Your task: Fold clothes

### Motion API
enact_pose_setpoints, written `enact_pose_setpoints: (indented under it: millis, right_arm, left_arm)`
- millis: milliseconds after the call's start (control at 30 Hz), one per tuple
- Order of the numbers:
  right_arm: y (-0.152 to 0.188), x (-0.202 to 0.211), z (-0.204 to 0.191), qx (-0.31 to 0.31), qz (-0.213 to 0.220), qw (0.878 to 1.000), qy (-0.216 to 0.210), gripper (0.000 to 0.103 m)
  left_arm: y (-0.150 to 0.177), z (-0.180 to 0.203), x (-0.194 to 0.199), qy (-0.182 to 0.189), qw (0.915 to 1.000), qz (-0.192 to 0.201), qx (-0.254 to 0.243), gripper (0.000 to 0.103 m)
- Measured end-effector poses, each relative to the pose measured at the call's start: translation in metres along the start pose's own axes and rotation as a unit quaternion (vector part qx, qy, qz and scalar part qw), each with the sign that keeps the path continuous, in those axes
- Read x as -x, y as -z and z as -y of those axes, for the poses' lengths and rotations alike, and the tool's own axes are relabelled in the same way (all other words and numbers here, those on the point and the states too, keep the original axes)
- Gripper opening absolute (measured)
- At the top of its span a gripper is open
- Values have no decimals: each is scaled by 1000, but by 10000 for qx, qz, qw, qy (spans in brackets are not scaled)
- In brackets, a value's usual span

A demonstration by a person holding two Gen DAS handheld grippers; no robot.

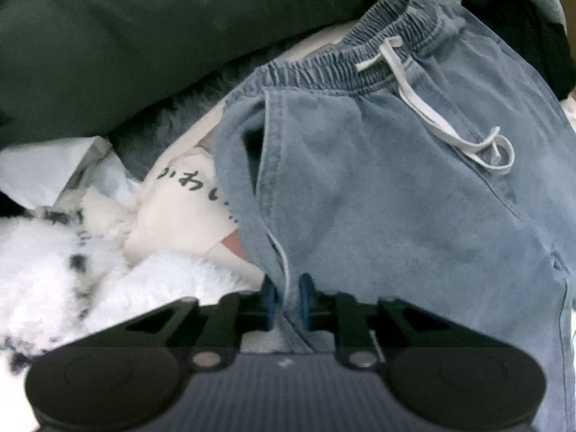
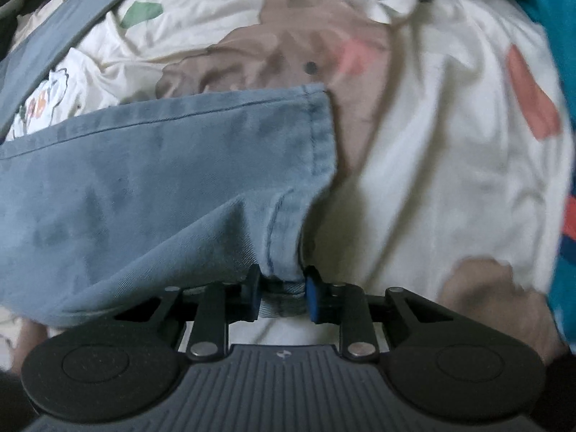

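A pair of light blue denim trousers (image 1: 396, 187) lies with its elastic waistband and white drawstring (image 1: 432, 115) towards the top of the left wrist view. My left gripper (image 1: 288, 300) points down at the trousers' side seam below the pocket and is shut on that fold of denim, its blue pads pressed against it. In the right wrist view the hemmed leg end of the trousers (image 2: 180, 187) spreads left across the sheet. My right gripper (image 2: 282, 297) is shut on the hem corner, which bunches up between its blue pads (image 2: 312, 297).
A cream bedsheet (image 2: 450, 162) with brown, red and green prints lies under the leg. A white fluffy black-spotted fabric (image 1: 90, 270) and a cream cloth with dark lettering (image 1: 187, 208) sit left of the trousers. A dark green cover (image 1: 144, 36) lies behind; teal patterned fabric (image 2: 561, 54) borders the right.
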State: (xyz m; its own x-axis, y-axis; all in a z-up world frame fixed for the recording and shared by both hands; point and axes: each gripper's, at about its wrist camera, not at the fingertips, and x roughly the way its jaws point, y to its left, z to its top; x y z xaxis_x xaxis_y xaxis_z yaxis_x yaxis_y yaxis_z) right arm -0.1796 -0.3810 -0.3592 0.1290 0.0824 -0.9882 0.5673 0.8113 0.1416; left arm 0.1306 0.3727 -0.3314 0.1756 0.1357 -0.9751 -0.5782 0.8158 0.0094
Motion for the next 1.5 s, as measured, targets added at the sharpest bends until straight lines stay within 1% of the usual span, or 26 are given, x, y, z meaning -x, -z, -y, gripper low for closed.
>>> enact_pose_setpoints:
  millis: [100, 133, 167, 200, 233, 267, 333, 400, 500, 600, 633, 700, 733, 767, 800, 833, 900, 933, 1000, 1100, 1167, 1233, 1300, 1367, 1433, 1500]
  right_arm:
    - [12, 21, 12, -232, -240, 9994, -6, 21]
    - [17, 27, 17, -313, -295, 9991, -3, 18]
    - [19, 28, 22, -416, -369, 9984, 96, 2]
    - [22, 29, 27, -519, -443, 9975, 196, 0]
    - [24, 30, 32, -622, -517, 9963, 296, 0]
    - [26, 31, 35, -621, -558, 9947, 600, 0]
    - [30, 31, 46, -703, -654, 9919, 835, 0]
    - [33, 26, 57, -1018, -659, 9900, 723, 0]
    - [25, 19, 50, -999, -461, 9931, 416, 0]
    - [19, 14, 33, -704, -304, 9962, 417, 0]
    - [16, 12, 28, -633, -262, 9969, 389, 0]
    - [7, 9, 19, -506, -141, 9983, 249, 5]
    - [3, 8, 12, -402, -73, 9989, 224, 15]
    - [-2, 7, 5, -297, -4, 9994, 199, 32]
    - [-8, 7, -2, -166, 89, 9997, 177, 37]
    - [-13, 6, -8, -16, 189, 9997, 168, 45]
    - [-26, 3, -21, 262, 321, 9989, 205, 46]
    - [-33, 0, -26, 385, 368, 9983, 223, 46]
    - [-44, -6, -35, 524, 439, 9974, 229, 46]
    - [-54, -15, -44, 662, 500, 9959, 350, 46]
    - [-59, -22, -46, 676, 524, 9957, 369, 46]
    - [-64, -29, -49, 671, 538, 9954, 426, 46]
    - [-67, -38, -53, 634, 527, 9954, 487, 46]
    - [-69, -43, -53, 556, 498, 9958, 534, 46]
    - [-70, -46, -54, 516, 472, 9958, 590, 46]
    - [-71, -47, -55, 507, 447, 9956, 651, 46]
  left_arm:
    - [0, -3, 7, 13, 10000, -7, -36, 11]
    - [0, -3, 9, 20, 10000, -3, -48, 10]
    - [1, -3, 11, 30, 10000, -2, -46, 10]
    - [1, -3, 13, 38, 10000, -1, -47, 10]
    - [0, -3, 16, 39, 10000, 4, -61, 10]
    - [0, -3, 17, 38, 10000, 10, -83, 10]
    - [1, -2, 16, 21, 9999, -3, -153, 10]
    - [2, -1, 6, -70, 9995, -58, -311, 10]
    - [5, -1, -8, -201, 9983, -123, -536, 12]
    - [5, -1, -10, -246, 9981, -135, -546, 12]
    - [5, 0, -9, -258, 9979, -142, -570, 15]
    - [1, 0, -5, -275, 9978, -148, -582, 18]
    - [-1, 1, -2, -286, 9978, -132, -586, 22]
    - [-3, 2, 4, -307, 9978, -28, -590, 24]
    - [-6, 5, 13, -339, 9974, 144, -613, 26]
    - [-7, 8, 20, -348, 9970, 294, -633, 31]
    - [-12, 14, 33, -221, 9965, 525, -609, 33]
    - [-13, 17, 36, -89, 9965, 571, -605, 33]
    - [-14, 29, 38, 127, 9957, 592, -701, 33]
    - [-10, 52, 30, 340, 9936, 485, -959, 33]
    - [-6, 66, 17, 346, 9919, 338, -1172, 34]
    - [1, 77, -4, 334, 9906, 86, -1327, 34]
    - [6, 83, -24, 215, 9888, -16, -1480, 34]
    - [10, 87, -40, 47, 9877, 10, -1565, 34]
    - [10, 86, -50, -27, 9881, 189, -1524, 39]
    - [3, 87, -50, -179, 9882, 392, -1471, 41]
